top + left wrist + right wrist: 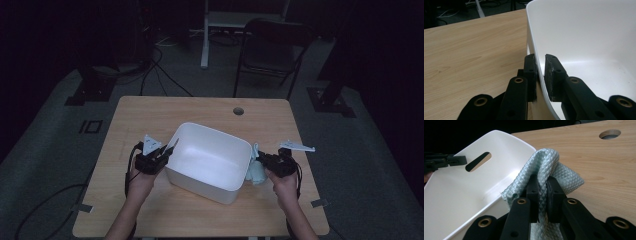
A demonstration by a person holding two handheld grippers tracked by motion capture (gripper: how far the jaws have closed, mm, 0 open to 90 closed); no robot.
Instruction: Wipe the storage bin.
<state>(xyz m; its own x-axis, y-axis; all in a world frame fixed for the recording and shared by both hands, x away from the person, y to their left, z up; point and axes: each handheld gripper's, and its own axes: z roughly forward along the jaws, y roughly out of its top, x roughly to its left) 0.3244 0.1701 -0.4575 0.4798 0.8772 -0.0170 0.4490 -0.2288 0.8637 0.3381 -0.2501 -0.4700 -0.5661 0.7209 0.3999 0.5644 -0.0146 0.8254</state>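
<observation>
The left gripper (540,75) clamps the near wall of the white tub (210,162), one jaw outside and one inside the rim, and pins the tub in the middle of the worktop (150,210). The right gripper (543,195) is clenched on a fold of pale green cloth (549,165), which hangs bunched just outside the tub's right wall, touching its rim and the worktop beside it.

The step in hand looks like getting the cloth into the tub while the other hand steadies it. To do it well:

- Keep the left grip firm on the wall; the tub is light and thin, and a tug from the cloth could slide or tip it
- Lift the cloth straight up until its lower end clears the rim before carrying it across, otherwise the trailing part may drag on the edge and pull the tub toward the right
- Carry it to the middle of the tub, not just over the wall, so no corner drapes back outside
- Lower it until the fabric rests on the floor of the tub, then release; dropped from high, the fold may unroll over the rim
- Hold the pinch on the doubled fold as it is; a looser hold lets the woven cloth slip out
</observation>
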